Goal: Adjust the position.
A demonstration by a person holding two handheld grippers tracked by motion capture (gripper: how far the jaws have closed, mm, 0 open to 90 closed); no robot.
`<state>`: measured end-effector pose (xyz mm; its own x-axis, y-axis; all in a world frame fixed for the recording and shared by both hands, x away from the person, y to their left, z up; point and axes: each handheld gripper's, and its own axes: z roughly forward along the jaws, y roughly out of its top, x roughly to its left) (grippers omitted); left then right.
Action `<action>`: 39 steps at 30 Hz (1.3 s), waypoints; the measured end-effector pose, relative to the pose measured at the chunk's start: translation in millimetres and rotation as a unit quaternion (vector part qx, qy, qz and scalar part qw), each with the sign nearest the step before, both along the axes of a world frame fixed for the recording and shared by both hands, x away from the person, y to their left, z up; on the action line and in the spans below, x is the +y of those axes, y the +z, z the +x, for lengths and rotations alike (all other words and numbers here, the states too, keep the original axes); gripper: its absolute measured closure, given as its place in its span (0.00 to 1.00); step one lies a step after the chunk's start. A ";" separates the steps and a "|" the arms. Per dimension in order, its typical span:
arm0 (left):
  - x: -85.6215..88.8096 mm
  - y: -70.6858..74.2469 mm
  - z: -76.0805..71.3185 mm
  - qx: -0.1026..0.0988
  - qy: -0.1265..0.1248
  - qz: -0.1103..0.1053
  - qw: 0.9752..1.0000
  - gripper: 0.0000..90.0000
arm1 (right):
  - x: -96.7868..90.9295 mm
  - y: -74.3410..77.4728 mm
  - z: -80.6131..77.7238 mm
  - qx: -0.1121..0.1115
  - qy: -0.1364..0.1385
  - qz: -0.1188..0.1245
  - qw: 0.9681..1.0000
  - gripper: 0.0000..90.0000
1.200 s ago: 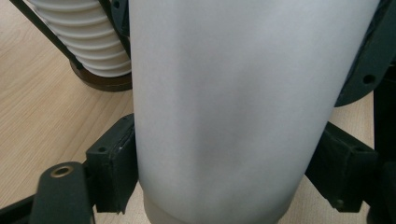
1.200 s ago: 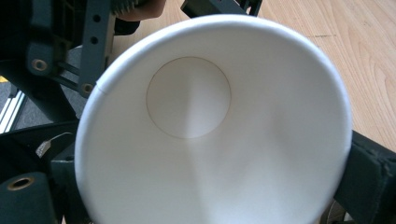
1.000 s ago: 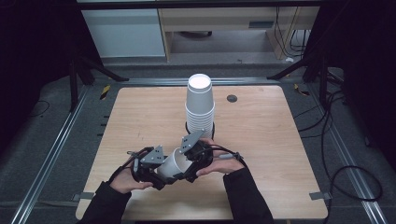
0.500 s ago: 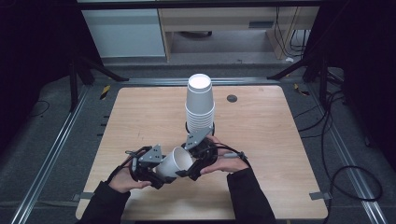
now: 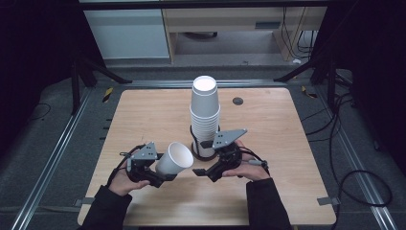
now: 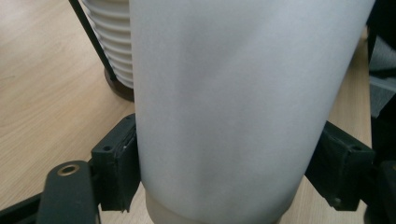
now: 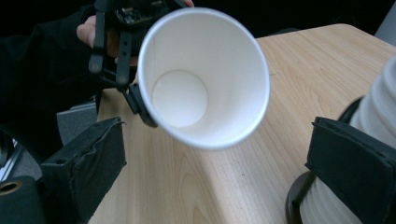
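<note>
Two hand-held grippers low over table: left [image 5: 160, 173] clamps paper cup [image 5: 173, 158]; right [image 5: 203, 171] wide, empty.

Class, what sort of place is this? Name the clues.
Probably a lab recording bench: a bare wooden table in a metal frame, loose cables on the floor, dark surroundings.

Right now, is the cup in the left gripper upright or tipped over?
Tipped. The paper cup lies nearly sideways in the left gripper, mouth toward the right gripper, whose view looks straight into its empty inside.
</note>
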<state>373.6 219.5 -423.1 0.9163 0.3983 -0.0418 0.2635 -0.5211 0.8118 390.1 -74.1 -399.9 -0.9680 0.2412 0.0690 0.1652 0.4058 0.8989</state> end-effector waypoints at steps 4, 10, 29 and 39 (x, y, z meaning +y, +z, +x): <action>-0.7 0.5 -0.3 -0.001 0.004 -0.026 1.000 0.24 | -5.4 -5.0 -2.1 0.009 -0.009 0.024 1.000 0.05; -7.8 2.1 -3.9 -0.007 0.001 -0.044 0.999 0.23 | 2.7 -12.4 -5.1 0.016 -0.009 0.042 0.999 0.05; -18.8 6.1 -11.6 -0.027 0.002 -0.055 0.998 0.24 | 31.2 -18.0 -2.6 0.039 -0.002 0.100 0.994 0.05; -21.6 5.6 -12.9 -0.029 0.003 -0.054 0.998 0.23 | 41.8 -21.7 -0.9 0.044 -0.001 0.113 0.993 0.09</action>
